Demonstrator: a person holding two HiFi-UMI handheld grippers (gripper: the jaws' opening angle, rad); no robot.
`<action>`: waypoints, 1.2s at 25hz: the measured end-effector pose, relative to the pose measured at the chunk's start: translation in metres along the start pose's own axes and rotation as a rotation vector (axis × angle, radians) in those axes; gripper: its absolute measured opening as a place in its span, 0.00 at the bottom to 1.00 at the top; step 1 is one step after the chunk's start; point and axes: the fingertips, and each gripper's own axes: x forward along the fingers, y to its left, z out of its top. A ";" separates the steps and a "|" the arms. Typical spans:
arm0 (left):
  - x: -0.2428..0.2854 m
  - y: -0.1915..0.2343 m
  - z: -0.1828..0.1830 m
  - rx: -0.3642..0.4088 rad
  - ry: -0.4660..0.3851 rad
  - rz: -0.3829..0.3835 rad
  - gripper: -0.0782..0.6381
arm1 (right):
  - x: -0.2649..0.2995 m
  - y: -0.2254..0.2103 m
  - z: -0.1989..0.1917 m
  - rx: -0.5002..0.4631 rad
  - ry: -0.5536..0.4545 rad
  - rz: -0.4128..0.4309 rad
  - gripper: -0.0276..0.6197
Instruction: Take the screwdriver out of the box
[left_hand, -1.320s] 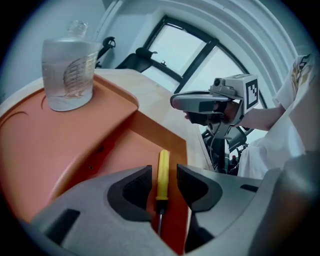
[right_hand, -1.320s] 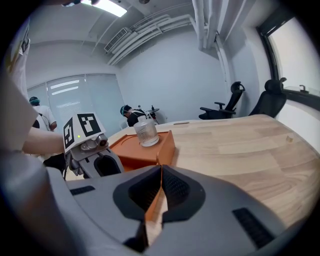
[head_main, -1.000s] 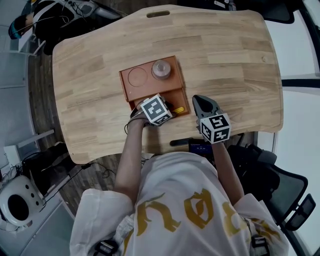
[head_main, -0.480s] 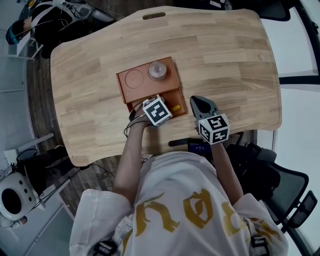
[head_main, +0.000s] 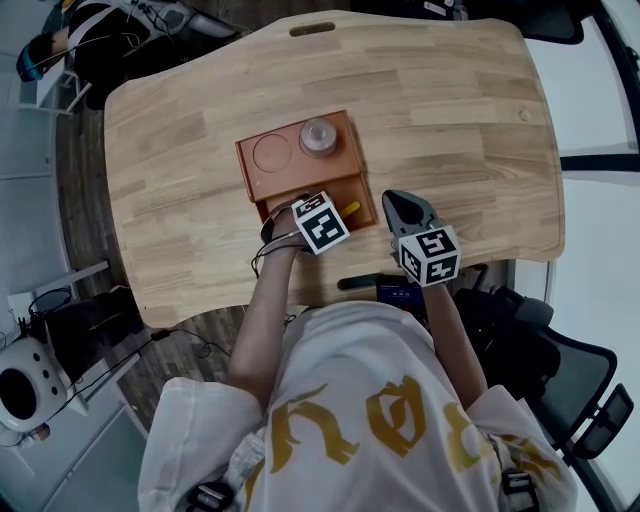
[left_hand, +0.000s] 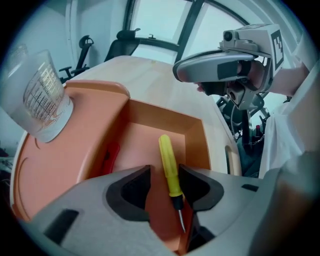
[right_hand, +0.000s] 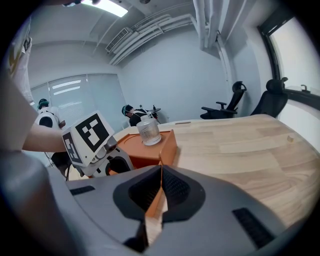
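An orange box (head_main: 345, 160) sits mid-table with its near compartment (left_hand: 150, 120) uncovered. A yellow-handled screwdriver (left_hand: 167, 165) lies in that compartment, metal tip toward me; in the head view its handle (head_main: 351, 209) pokes out beside the left marker cube. My left gripper (left_hand: 164, 185) points steeply down into the compartment, its jaws opening. The handle lies between the pads, with a gap on the left side. My right gripper (right_hand: 160, 172) hovers shut and empty just right of the box (right_hand: 150, 147), over the table's near edge; the head view shows the right gripper (head_main: 395, 203) too.
A clear measuring cup (head_main: 319, 137) stands on the box's raised top, next to a round recess (head_main: 271, 153). A red object (left_hand: 111, 155) lies at the compartment's left wall. A dark device (head_main: 400, 293) rests at the table's near edge. Office chairs stand beyond the table.
The left gripper has tipped and edged slightly right over the compartment, and more of the yellow handle shows beside its cube. The right gripper has stayed put.
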 end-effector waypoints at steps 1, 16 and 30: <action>0.000 0.002 0.000 -0.015 -0.007 0.017 0.34 | 0.000 0.000 0.000 0.002 0.001 -0.001 0.06; -0.002 0.016 -0.001 -0.174 -0.115 0.120 0.22 | -0.006 0.007 0.004 0.010 -0.008 0.006 0.06; -0.037 0.015 0.009 -0.213 -0.287 0.208 0.22 | -0.020 0.012 0.015 0.034 -0.027 -0.018 0.06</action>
